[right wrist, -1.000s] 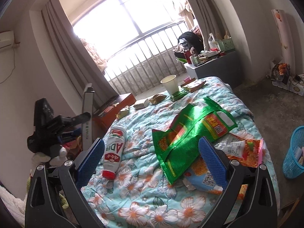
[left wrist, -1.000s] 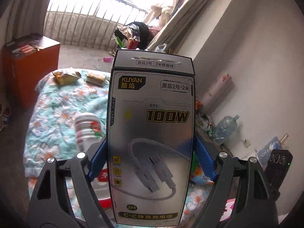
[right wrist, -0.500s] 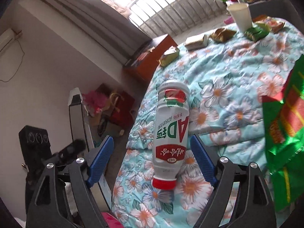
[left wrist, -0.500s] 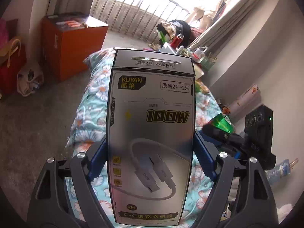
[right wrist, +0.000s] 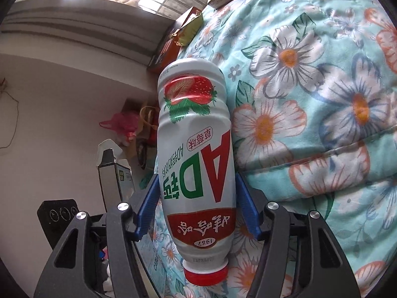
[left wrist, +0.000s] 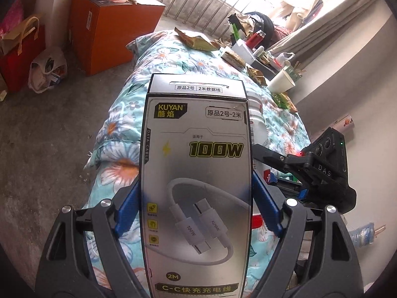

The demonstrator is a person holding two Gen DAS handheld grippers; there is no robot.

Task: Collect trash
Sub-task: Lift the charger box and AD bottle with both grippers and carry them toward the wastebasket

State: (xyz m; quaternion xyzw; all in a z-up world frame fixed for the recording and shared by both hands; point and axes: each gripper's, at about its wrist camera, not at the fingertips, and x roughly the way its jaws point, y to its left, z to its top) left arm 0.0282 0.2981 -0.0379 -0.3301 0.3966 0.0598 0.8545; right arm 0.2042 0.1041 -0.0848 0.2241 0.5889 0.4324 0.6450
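Sunlit and cluttered, the bedroom is centring on a bed under a soft quilted floral bedspread (right wrist: pixel 322 104), where wrappers and a white paper cup (left wrist: pixel 281 83) are lying near the far end. The left tool (left wrist: pixel 196 213) is clamping a glossy grey cardboard cable box (left wrist: pixel 196 173) upright by its narrow sides, apparently carrying it off as trash. The right tool (right wrist: pixel 197 198) is closing its blue pads around a smooth white plastic drink bottle (right wrist: pixel 196 149) lying cap-toward-camera at the bed's edge, seemingly touching both sides, ready for lifting.

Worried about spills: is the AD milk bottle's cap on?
On. The bottle lies on the floral quilt with its red cap fitted, between the right gripper pads. Fullness: cannot tell.
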